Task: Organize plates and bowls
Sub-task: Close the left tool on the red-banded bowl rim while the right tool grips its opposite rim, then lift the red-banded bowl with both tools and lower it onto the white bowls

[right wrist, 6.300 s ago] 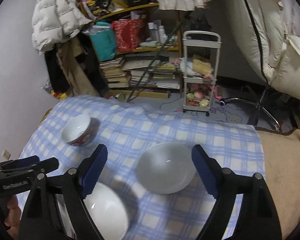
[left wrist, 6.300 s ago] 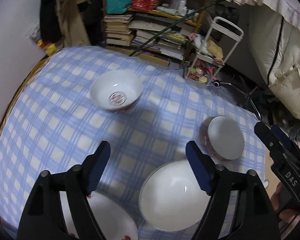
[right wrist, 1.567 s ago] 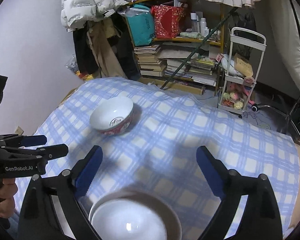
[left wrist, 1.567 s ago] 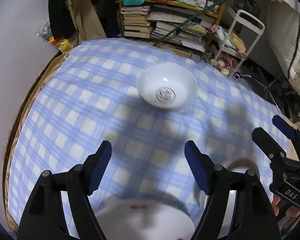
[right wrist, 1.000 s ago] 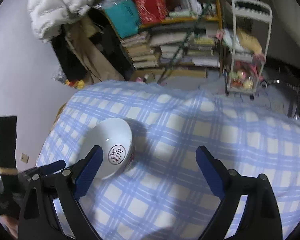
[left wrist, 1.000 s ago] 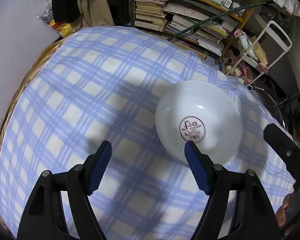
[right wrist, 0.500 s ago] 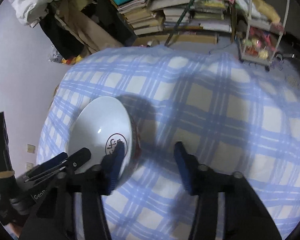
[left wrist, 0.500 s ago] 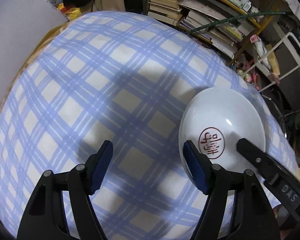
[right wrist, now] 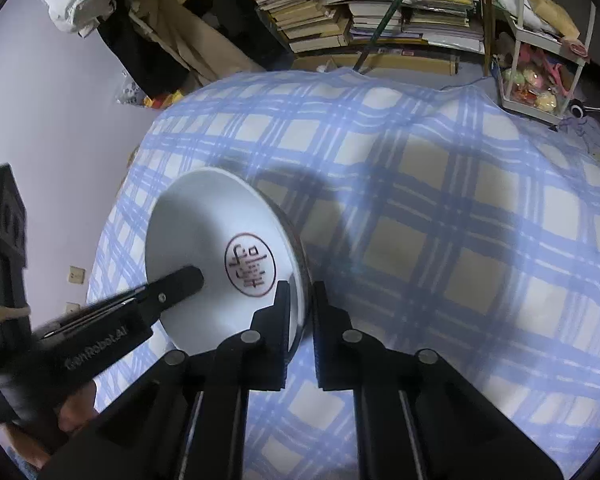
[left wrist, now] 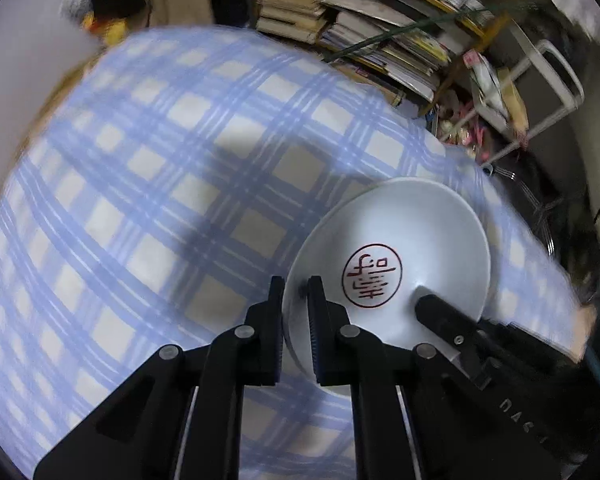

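Now both tools pinch the rim of one white bowl (left wrist: 400, 236) with a red seal mark inside, resting on the blue checked cloth (left wrist: 172, 184) of the table. At its near-left edge, the left tool (left wrist: 296, 292) is closing, with one finger inside and one outside. Opposite, the right tool (right wrist: 300, 296) is pressed on the bowl's wall. Stacked books (right wrist: 340, 20) and a small white cart (right wrist: 540, 52) stand beyond the table.
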`<state>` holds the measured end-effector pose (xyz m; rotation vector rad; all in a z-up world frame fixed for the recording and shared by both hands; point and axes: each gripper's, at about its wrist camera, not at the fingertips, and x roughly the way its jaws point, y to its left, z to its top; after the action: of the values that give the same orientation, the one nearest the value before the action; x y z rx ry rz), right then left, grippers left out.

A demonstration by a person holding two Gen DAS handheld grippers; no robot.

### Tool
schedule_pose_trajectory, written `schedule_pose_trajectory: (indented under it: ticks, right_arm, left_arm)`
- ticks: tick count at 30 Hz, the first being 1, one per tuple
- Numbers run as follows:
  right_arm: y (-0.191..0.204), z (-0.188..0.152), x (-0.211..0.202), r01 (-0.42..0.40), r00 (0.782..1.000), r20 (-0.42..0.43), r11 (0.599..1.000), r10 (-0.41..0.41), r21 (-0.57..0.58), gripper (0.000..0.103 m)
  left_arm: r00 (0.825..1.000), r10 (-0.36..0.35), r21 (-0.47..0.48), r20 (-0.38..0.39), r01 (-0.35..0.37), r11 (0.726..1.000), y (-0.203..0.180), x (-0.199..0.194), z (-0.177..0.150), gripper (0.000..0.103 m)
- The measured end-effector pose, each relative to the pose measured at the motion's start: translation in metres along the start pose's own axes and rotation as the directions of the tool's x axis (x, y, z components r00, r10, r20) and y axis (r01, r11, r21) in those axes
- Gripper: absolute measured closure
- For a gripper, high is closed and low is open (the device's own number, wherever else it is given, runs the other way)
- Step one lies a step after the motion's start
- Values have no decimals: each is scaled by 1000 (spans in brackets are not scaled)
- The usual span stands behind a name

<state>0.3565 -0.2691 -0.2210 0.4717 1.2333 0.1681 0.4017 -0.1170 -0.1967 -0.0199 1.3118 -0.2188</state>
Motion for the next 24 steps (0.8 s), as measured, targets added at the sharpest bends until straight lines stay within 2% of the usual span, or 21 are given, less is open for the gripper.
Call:
schedule_pose_trajectory:
  ticks: [1,4,7,14,20,24]
  right_arm:
    - [2,-1,-2,15,1000,-13,1000,-15,-9,92]
    - [8,-5,-10,71,997,-5,997,-71,-39,92]
    - [5,-10,-21,56,998,9,998,-56,-24,92]
    - [13,-30,-50,68,997,39,996,-66,-49,92]
    - [12,-52,-93,74,994,89,996,-69,-55,92]
    - [5,-69,-118,80,990,119,995,-73,-56,92]
  left_arm:
    - [1000,3,24,5,-3,1000,-3,-3,-3,92]
    - [998,-59,69,26,58,996,-7,-16,-11,90]
    - [993,-112,60,47,109,992,-3,-30,-16,90]
    - [992,-100,118,79,90,989,-17,-65,-37,90]
    - [985,-136,185,105,116,976,-37,-97,-60,90]
    - [986,-133,217,103,108,970,-54,-107,-78,90]
